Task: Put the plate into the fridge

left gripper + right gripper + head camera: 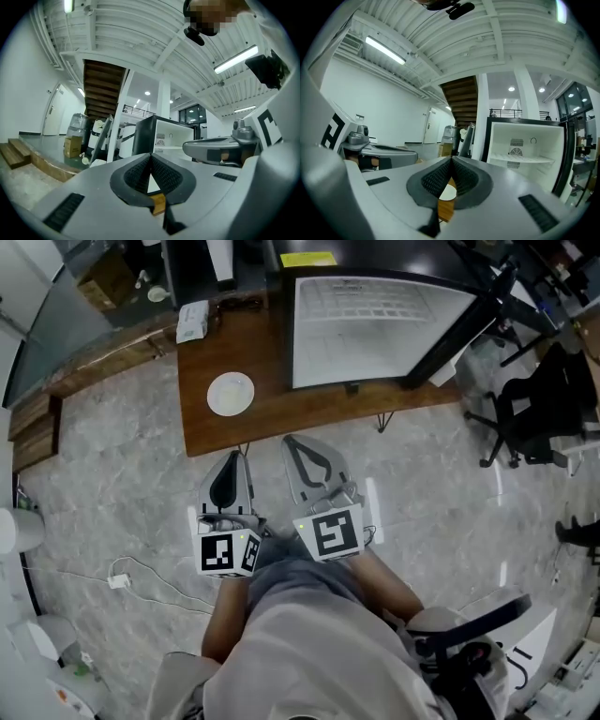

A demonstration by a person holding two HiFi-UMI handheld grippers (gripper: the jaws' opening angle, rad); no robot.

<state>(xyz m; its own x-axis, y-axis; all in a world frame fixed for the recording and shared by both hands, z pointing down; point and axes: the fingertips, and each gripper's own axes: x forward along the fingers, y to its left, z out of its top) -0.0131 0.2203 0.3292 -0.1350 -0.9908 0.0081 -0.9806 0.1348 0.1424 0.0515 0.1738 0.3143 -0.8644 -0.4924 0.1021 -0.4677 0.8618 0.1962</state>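
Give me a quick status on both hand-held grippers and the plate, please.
Left hand-held gripper shut, empty; right hand-held gripper shut, empty. Plate on table, untouched. Fridge open, nothing blocking.

The right tongs [451,158] hide most of the plate [447,192]; only a sliver shows.

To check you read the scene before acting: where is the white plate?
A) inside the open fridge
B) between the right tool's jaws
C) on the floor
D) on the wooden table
D: the head view shows the white plate lying flat on the wooden table.
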